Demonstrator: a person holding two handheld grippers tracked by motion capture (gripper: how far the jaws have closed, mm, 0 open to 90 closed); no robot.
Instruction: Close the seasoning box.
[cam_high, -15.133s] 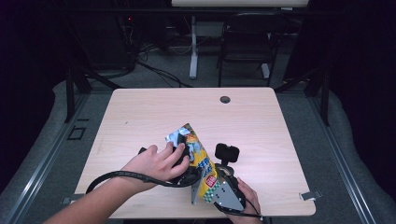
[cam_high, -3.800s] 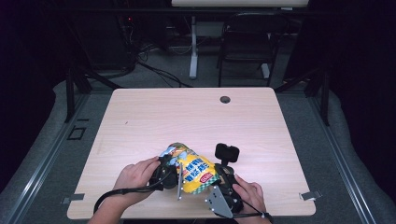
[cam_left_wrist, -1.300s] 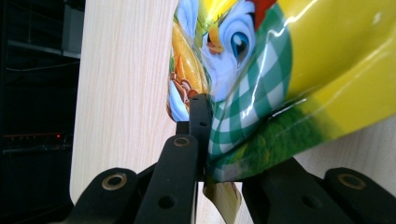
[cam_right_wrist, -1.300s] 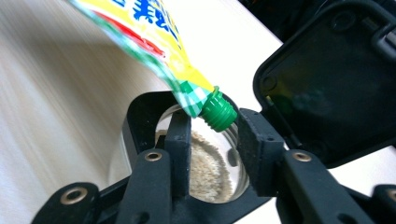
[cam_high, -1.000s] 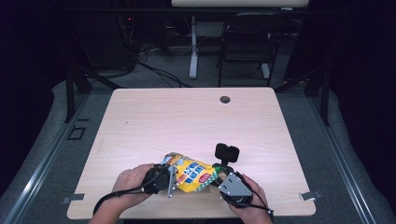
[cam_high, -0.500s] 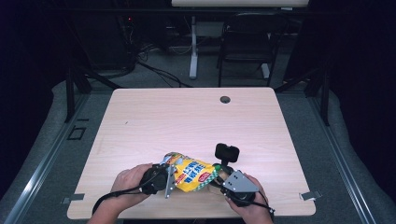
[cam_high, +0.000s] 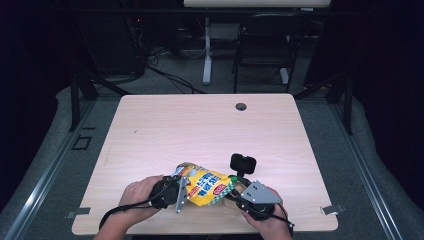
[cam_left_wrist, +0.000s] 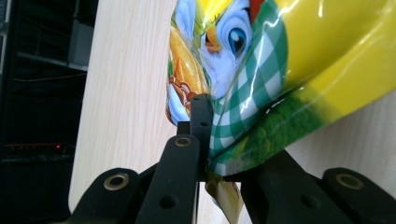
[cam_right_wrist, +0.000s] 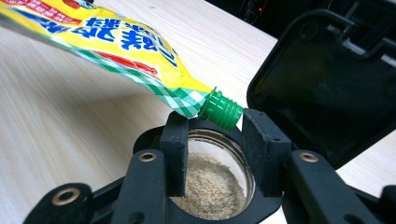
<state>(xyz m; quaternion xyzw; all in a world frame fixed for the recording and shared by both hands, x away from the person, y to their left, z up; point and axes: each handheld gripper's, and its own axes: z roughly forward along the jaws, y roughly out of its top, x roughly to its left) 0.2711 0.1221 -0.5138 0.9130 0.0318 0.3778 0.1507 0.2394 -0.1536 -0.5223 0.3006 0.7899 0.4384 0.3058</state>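
Left hand-held gripper (cam_left_wrist: 201, 140) clamps glossy yellow pouch (cam_high: 204, 182) base; long axis left-right, green ribbed spout (cam_right_wrist: 220, 110) pointing right over grain-filled jar (cam_right_wrist: 212, 184). Right hand-held gripper (cam_right_wrist: 215, 140) jaws just opening, straddling jar.

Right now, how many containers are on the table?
2: a yellow pouch with a green spout, pinched at its end by the left gripper, and an open jar of pale grains below the spout, between the right gripper jaws.

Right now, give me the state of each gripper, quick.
Left gripper: shut on the yellow printed pouch.
Right gripper: jaws just opening around the glass jar of pale grains, the pouch's green cap above them.
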